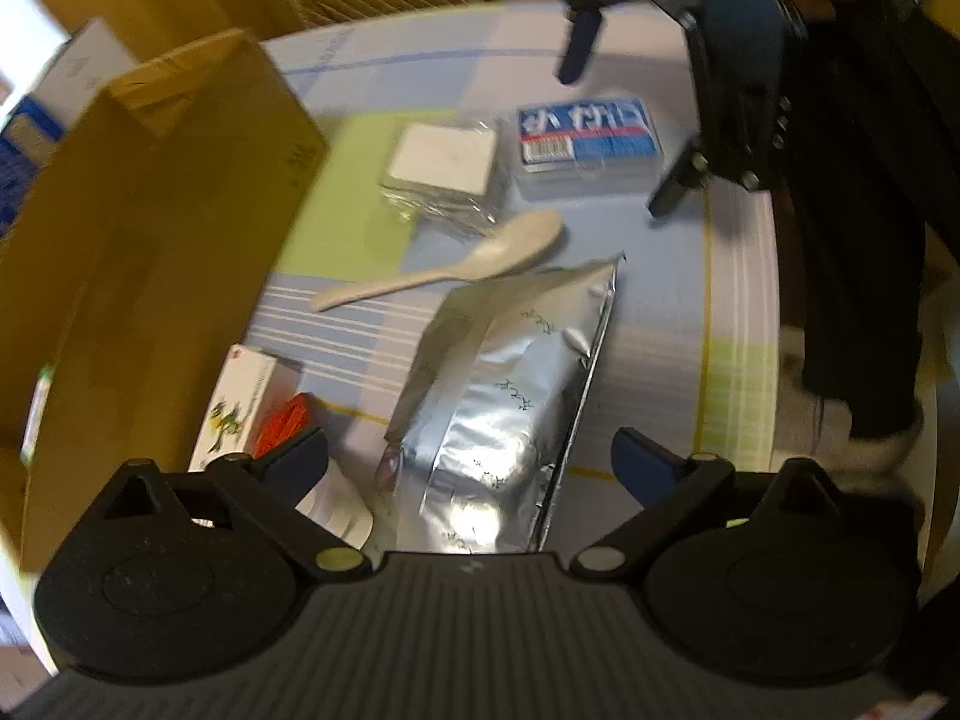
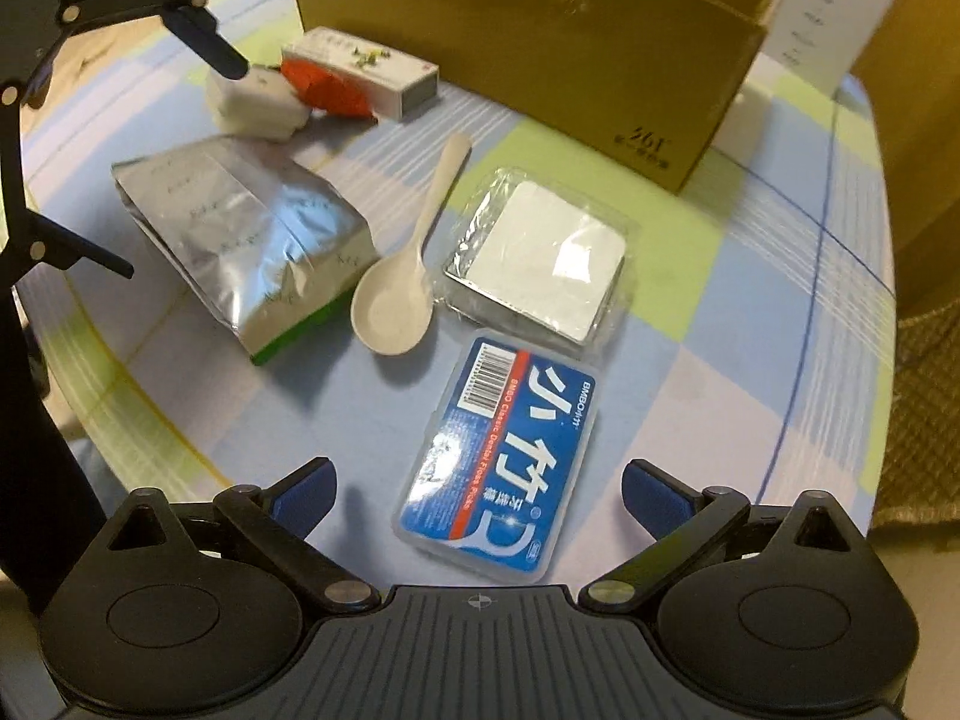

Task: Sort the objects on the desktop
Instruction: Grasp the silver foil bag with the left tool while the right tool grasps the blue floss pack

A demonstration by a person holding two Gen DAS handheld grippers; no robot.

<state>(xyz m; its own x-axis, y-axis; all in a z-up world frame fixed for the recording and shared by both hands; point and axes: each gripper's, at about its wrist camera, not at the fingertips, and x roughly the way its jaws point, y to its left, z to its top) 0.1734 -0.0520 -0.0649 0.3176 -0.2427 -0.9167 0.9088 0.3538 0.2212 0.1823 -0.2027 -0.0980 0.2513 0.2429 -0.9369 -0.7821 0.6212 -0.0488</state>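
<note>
The left gripper (image 1: 469, 461) stood wide open above a silver foil pouch (image 1: 498, 396). The right gripper (image 2: 477, 491) was also open, straddling a blue floss-pick case (image 2: 501, 462). At centre frame lay a white spoon (image 2: 402, 276); a cardboard box (image 2: 576, 54) filled the top.
</note>
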